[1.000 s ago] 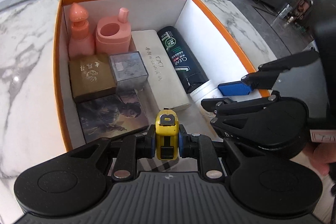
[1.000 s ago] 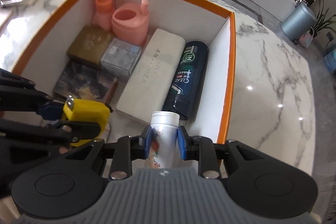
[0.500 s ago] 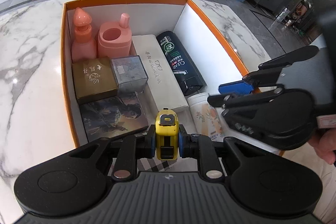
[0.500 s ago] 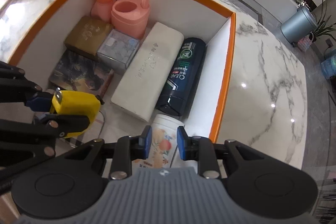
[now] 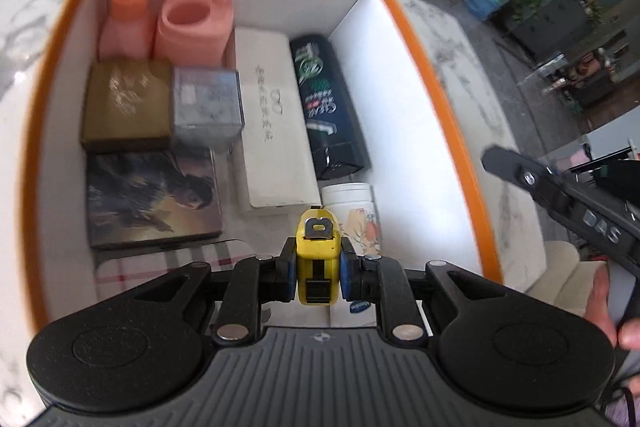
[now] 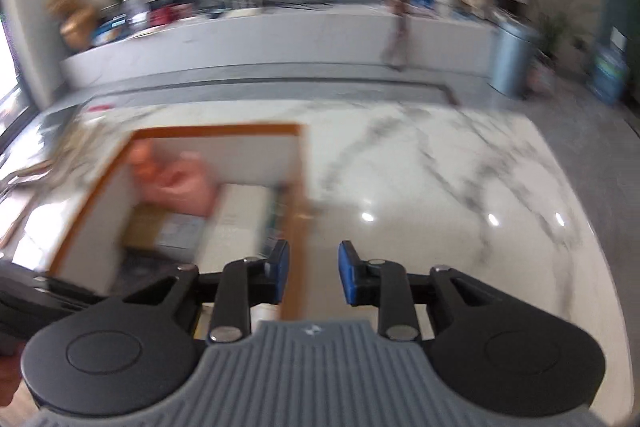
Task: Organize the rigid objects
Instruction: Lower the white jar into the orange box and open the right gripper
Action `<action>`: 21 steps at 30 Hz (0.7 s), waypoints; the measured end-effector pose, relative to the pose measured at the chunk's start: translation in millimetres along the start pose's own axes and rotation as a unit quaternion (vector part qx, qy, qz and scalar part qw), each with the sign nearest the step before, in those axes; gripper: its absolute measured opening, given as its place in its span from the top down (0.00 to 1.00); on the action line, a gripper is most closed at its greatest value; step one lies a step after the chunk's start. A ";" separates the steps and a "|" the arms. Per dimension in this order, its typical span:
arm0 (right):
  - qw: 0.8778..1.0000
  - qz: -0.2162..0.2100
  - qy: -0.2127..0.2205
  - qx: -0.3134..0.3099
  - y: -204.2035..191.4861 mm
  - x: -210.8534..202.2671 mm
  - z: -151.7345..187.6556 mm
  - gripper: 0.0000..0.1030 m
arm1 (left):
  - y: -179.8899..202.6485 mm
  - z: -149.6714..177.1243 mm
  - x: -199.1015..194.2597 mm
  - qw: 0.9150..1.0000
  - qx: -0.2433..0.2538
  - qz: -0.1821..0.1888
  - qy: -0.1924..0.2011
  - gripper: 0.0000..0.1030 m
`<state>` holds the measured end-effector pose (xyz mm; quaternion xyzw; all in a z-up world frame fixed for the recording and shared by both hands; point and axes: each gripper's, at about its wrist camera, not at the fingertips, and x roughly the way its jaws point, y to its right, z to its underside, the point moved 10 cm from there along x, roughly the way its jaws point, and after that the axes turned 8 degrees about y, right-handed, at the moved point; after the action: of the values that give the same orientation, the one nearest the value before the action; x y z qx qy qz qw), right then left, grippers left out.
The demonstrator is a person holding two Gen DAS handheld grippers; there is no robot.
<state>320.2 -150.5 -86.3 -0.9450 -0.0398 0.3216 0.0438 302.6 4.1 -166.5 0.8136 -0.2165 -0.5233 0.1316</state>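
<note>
Left gripper [image 5: 318, 277] still clamps the small yellow tape measure [image 5: 317, 259] at lower centre, above the orange-rimmed white box [image 5: 424, 67]. The white floral-print bottle [image 5: 354, 215] now lies in the box, right of centre. Right gripper [image 6: 313, 273] has let it go, jaws opening on nothing, and swung out over the marble counter [image 6: 440, 187].
</note>
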 end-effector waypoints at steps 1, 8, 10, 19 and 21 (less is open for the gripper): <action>1.000 -0.003 -0.004 0.025 7.5 2.0 5.5 0.71 | 0.6 1.0 4.9 1.000 0.001 -0.003 -0.005 0.79; 0.996 -0.030 0.010 0.082 18.3 12.4 29.9 0.64 | 1.1 2.7 26.9 0.999 -0.008 -0.022 -0.040 0.79; 0.997 -0.041 0.017 0.069 17.2 8.4 32.0 0.63 | 1.4 2.3 28.3 0.998 -0.003 -0.030 -0.046 0.79; 0.998 -0.058 0.025 0.030 11.5 2.5 41.3 0.57 | 3.9 0.7 29.6 0.992 0.047 -0.103 -0.059 0.67; 0.997 -0.060 0.029 0.036 13.4 0.0 40.6 0.55 | 5.3 1.1 30.2 0.990 0.062 -0.115 -0.059 0.66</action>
<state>296.0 -161.5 -119.7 -0.9477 -0.0833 0.2923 0.0977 311.3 -15.3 -188.7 0.8073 -0.1611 -0.5676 0.0064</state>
